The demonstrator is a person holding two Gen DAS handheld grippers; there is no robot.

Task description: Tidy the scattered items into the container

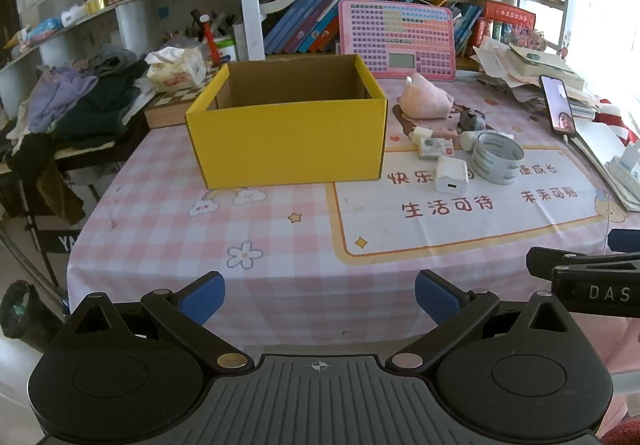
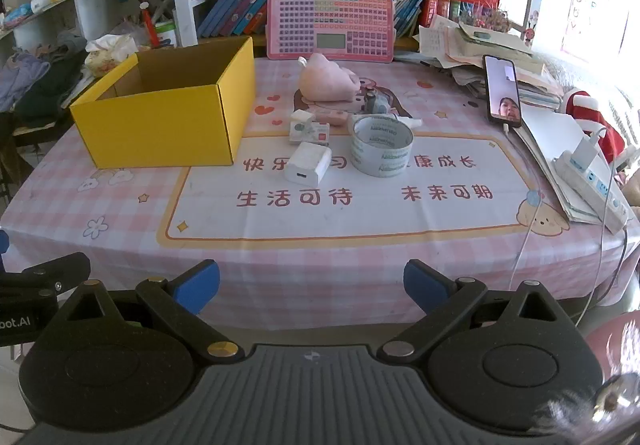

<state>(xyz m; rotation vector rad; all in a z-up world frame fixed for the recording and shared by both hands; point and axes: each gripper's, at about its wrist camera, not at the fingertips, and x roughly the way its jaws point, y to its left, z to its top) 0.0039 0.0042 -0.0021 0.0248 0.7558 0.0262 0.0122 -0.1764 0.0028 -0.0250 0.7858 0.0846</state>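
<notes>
both tongs, left point(image 1: 320, 299) and right point(image 2: 311, 291), gape at the tablecloth point(image 2: 280, 245) edge; yellow box point(image 2: 168, 113) well apart.

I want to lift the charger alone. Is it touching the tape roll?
Apart. The right wrist view shows a strip of tablecloth between the charger and the tape roll.

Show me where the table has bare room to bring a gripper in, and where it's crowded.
Free: the near strip of tablecloth between the table's front edge and the white charger and tape roll, and the patch in front of the yellow box. Crowded: behind charger and tape, small items bunch up to the pink plush; the right edge holds a phone, papers and power strip.
</notes>
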